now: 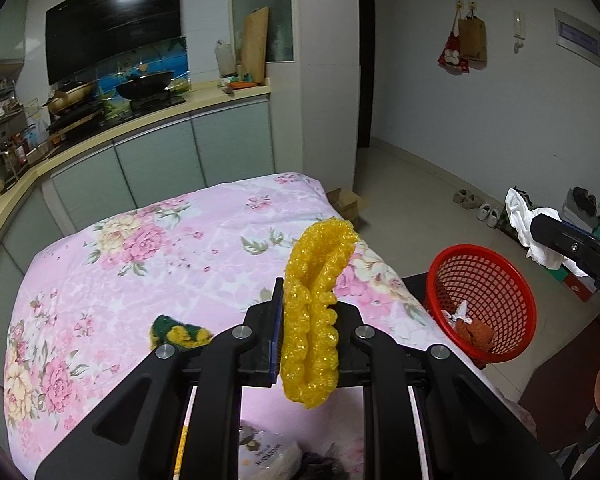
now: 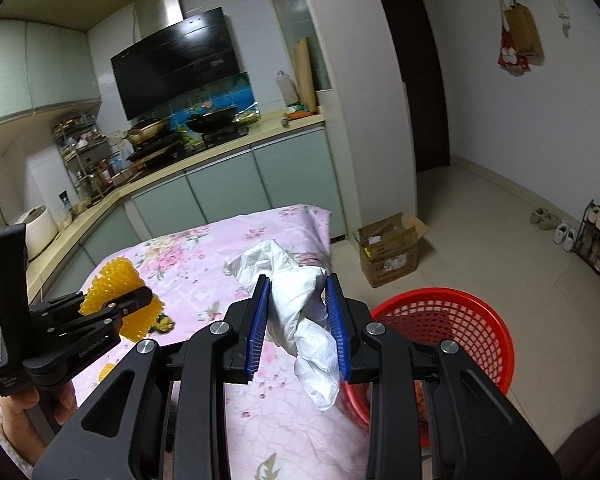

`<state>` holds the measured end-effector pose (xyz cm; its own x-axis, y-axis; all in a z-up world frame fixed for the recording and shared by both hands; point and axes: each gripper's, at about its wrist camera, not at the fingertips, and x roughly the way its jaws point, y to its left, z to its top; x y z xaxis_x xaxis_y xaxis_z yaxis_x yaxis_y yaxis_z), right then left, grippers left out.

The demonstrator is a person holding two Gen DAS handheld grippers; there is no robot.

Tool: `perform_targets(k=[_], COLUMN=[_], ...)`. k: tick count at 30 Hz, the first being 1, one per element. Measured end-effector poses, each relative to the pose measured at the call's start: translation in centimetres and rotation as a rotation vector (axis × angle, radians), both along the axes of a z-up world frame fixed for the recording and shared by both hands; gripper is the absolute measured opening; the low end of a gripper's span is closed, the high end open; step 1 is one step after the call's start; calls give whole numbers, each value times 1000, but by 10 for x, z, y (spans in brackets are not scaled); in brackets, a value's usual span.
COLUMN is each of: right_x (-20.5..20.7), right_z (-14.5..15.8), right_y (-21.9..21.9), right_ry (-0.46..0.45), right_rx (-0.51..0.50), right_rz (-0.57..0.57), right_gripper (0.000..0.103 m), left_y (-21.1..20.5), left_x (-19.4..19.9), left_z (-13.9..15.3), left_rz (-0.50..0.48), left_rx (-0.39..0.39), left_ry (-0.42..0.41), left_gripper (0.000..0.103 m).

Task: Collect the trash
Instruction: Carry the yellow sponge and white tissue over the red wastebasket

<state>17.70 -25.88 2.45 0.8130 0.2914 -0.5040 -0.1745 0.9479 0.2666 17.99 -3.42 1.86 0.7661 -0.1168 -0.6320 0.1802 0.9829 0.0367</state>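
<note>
Left wrist: green-yellow scrubber [image 1: 180, 334] on floral cloth [image 1: 140, 248]; red basket [image 1: 482, 302] beside.

Both cams ride right behind their own fingers, tilted down over the floral table [image 1: 140, 248], kitchen counter [image 2: 220, 156] ahead. Both catch the red basket [image 1: 482, 300] off right.
</note>
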Motion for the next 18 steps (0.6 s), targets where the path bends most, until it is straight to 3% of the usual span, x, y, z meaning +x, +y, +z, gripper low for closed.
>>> perform_targets(k=[18], right_x=[0], right_z=[-11], right_y=[-57], right_ry=[44], right_rx=[4], right_rz=[-160], right_gripper=[28], left_y=[-78], left_x=[23], left_z=[-8], left_rz=[-176], left_rx=[-11], left_ry=[51], left_gripper=[16])
